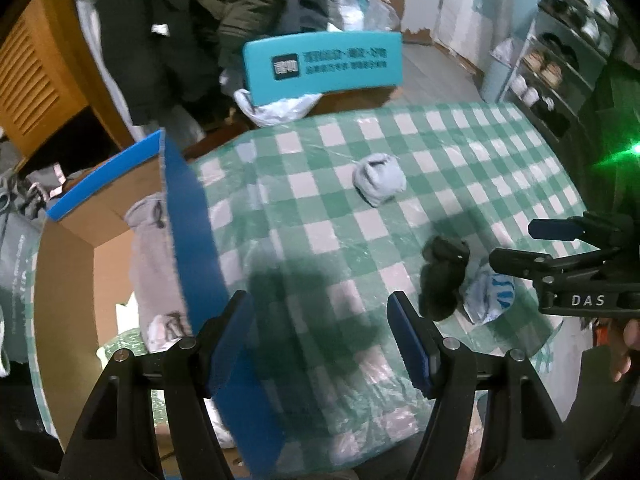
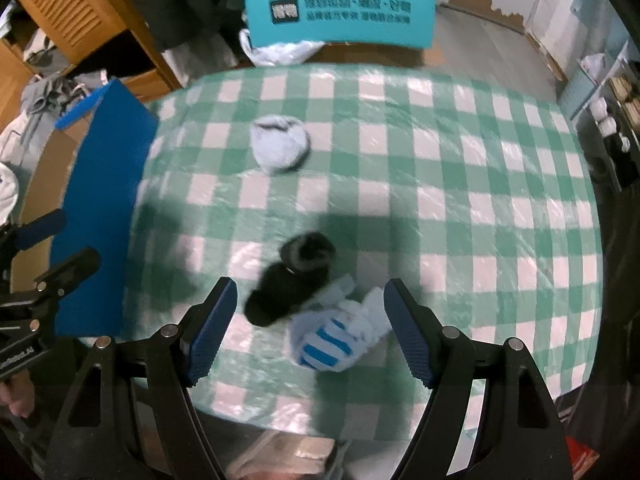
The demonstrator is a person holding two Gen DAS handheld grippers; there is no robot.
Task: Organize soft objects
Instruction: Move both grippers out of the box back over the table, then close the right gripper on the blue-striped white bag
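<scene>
Three rolled sock bundles lie on a green-and-white checked tablecloth [image 2: 460,184]. A pale blue bundle [image 2: 280,146] sits toward the far side; it also shows in the left wrist view [image 1: 378,178]. A black bundle [image 2: 292,280] lies beside a white bundle with blue stripes [image 2: 336,338]; both show in the left wrist view, black [image 1: 442,276] and striped [image 1: 490,292]. My right gripper [image 2: 310,330] is open, hovering over the black and striped bundles. My left gripper [image 1: 322,340] is open and empty, near the edge of a blue-rimmed cardboard box [image 1: 188,216] holding grey soft items [image 1: 154,264].
The box [image 2: 100,184] stands at the table's left side. A teal chair back [image 2: 340,14] stands behind the table. A wooden cabinet [image 2: 80,12] and dark hanging clothes are at the back left. A shoe rack [image 1: 560,68] stands at the right.
</scene>
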